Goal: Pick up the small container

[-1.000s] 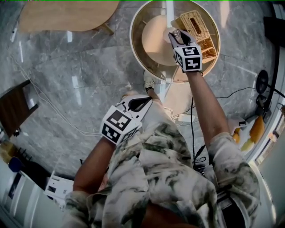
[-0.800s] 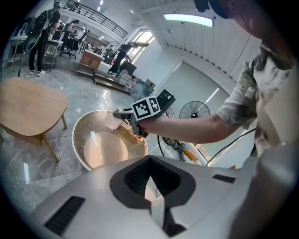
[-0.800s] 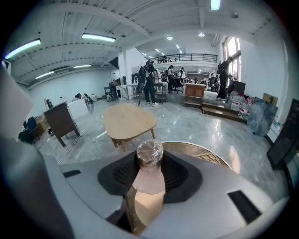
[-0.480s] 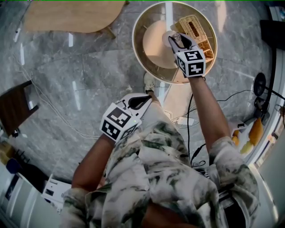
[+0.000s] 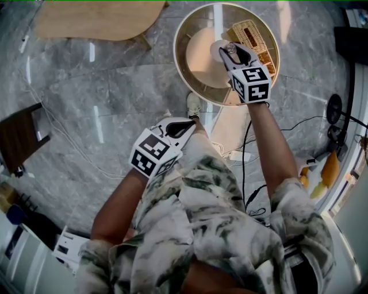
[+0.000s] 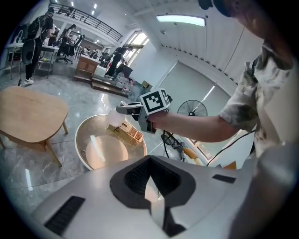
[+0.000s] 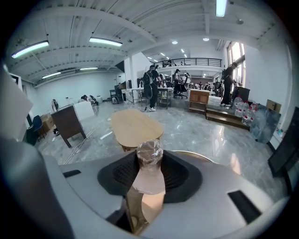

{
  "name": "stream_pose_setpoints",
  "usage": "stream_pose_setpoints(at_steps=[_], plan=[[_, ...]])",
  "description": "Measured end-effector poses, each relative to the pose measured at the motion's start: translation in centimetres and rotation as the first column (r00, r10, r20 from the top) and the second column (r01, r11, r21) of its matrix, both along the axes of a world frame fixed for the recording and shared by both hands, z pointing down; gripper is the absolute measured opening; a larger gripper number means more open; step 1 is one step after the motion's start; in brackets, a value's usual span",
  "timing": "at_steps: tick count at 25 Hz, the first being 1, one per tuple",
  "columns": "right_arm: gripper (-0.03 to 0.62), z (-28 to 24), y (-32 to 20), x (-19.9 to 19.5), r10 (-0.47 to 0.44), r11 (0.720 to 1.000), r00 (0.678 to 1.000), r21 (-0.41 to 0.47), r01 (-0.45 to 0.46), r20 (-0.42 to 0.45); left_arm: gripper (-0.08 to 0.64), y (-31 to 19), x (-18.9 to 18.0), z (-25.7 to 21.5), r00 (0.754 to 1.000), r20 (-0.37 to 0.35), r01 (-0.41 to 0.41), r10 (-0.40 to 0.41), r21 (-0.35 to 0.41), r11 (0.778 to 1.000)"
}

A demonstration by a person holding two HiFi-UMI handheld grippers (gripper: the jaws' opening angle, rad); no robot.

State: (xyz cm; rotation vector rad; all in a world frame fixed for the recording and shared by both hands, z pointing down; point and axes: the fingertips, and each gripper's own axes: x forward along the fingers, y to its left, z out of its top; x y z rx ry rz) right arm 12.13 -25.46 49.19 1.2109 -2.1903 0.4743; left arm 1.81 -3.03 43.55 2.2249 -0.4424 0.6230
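Note:
The small container (image 7: 149,155) is a clear little pot with a crinkled film-wrapped top. It stands upright between the pads of my right gripper (image 7: 149,179), which is shut on it. In the head view that gripper (image 5: 230,51) holds the container (image 5: 220,50) above the round table (image 5: 198,57). The left gripper view shows the container (image 6: 122,108) as a pale shape at the tip of the right gripper (image 6: 127,109). My left gripper (image 5: 183,130) hangs lower, close to my body, over the floor. Its jaws (image 6: 149,179) meet at the tip with nothing between them.
A woven basket (image 5: 253,37) with small goods lies on the round table's far right side. A wooden table (image 5: 92,17) stands at the back left, a dark cabinet (image 5: 20,138) at the left. Cables (image 5: 247,172) and a fan (image 5: 336,106) lie on the floor at the right.
The right gripper has drifted slightly to the right with the container still in it. The left gripper has barely moved.

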Motion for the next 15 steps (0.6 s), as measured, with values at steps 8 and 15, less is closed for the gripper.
stream_pose_setpoints(at_steps=[8,15], plan=[[0.158,-2.3,1.3,-0.6,0.001,1.0,1.0,0.014,-0.001,0.011,0.021,0.9,-0.3,-0.5,1.0,-0.007,-0.01,0.01,0.013,1.0],[0.158,-3.2,1.8,-0.9,-0.001,1.0,1.0,0.017,0.001,0.011,0.021,1.0,-0.9,-0.7,1.0,-0.005,-0.016,0.016,0.019,1.0]])
